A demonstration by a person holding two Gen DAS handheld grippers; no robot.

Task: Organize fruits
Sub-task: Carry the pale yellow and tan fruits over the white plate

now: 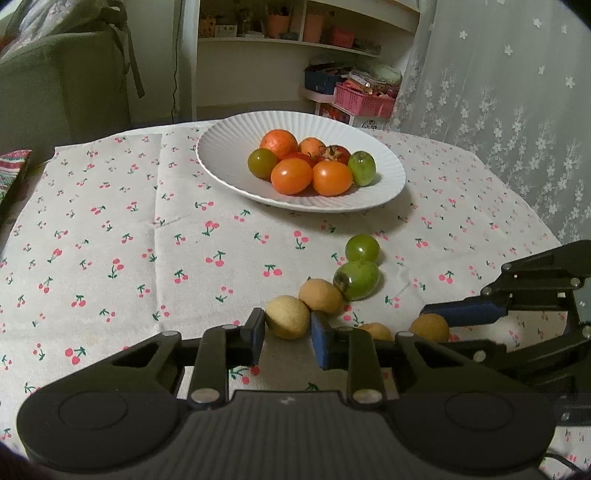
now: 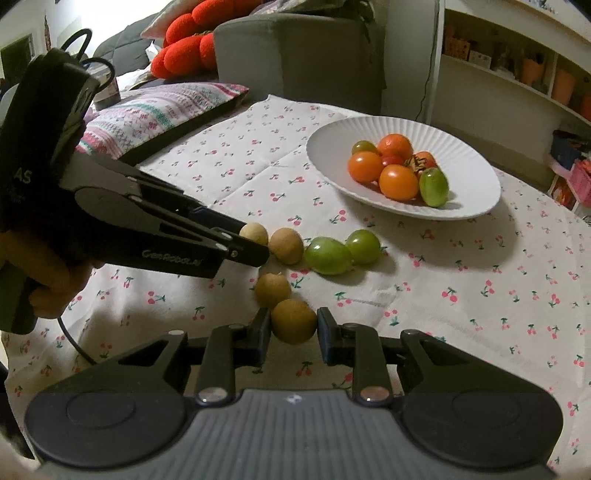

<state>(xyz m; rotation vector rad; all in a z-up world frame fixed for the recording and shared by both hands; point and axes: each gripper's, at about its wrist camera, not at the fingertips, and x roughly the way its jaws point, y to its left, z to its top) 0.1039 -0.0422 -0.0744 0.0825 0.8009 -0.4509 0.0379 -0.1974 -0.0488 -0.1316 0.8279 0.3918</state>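
Observation:
A white ribbed plate (image 1: 229, 147) (image 2: 469, 155) holds orange, red and green fruits. On the cherry-print cloth lie two green fruits (image 1: 357, 280) (image 2: 328, 255) and several tan round fruits. My left gripper (image 1: 287, 328) is open, its pads on either side of a tan fruit (image 1: 287, 316) (image 2: 254, 233) with small gaps. My right gripper (image 2: 293, 326) is open around another tan fruit (image 2: 294, 320) (image 1: 430, 326), the pads close to it. A third tan fruit (image 1: 320, 296) (image 2: 286, 246) lies beside the green ones, a fourth (image 2: 272, 289) between the grippers.
A patterned cushion (image 2: 155, 110) lies at the table's left edge. A grey sofa (image 1: 66, 81) stands behind, with shelves (image 1: 295, 33) and a pink basket (image 1: 364, 99) beyond the table. A lace curtain (image 1: 498, 92) hangs to the right.

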